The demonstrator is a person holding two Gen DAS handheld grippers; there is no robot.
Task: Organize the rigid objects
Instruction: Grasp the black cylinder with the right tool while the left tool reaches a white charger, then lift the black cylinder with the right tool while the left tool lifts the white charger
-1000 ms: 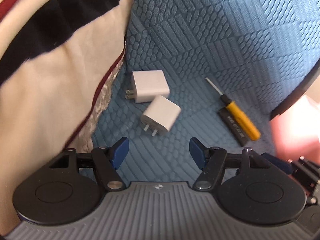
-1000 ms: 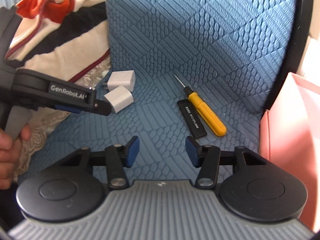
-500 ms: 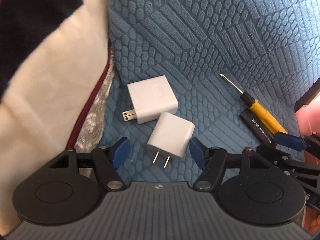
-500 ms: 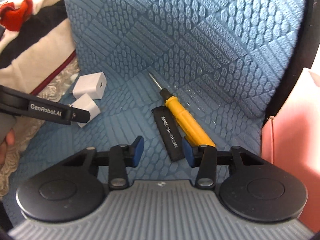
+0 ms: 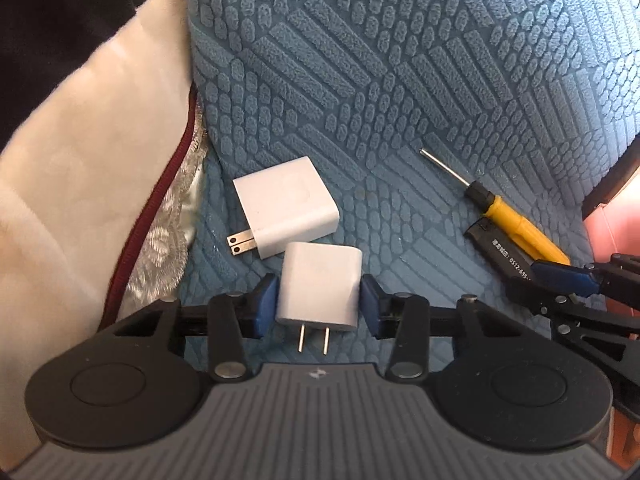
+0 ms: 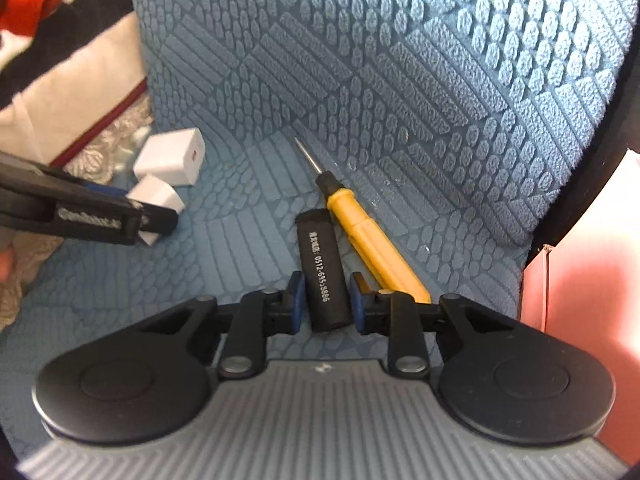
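Observation:
My left gripper point(image 5: 319, 304) is shut on a small white charger plug point(image 5: 320, 284), prongs pointing toward the camera. A larger white charger point(image 5: 286, 208) lies just beyond it on the blue textured seat point(image 5: 360, 80). My right gripper point(image 6: 323, 302) has its jaws around a black bar with white digits point(image 6: 322, 268), both pads close to its sides with a thin gap showing. A yellow-handled screwdriver point(image 6: 370, 244) lies right beside the bar. Both chargers also show in the right wrist view, the larger charger point(image 6: 172, 158) and the small plug point(image 6: 158, 200).
A cream, black and red blanket point(image 5: 80, 160) with lace trim covers the seat's left side. A pink box point(image 6: 580, 300) stands at the right edge. The seat's backrest point(image 6: 400, 60) rises close behind the objects.
Both grippers moved forward and down. The left one closed onto the small charger; the right one narrowed around the black bar.

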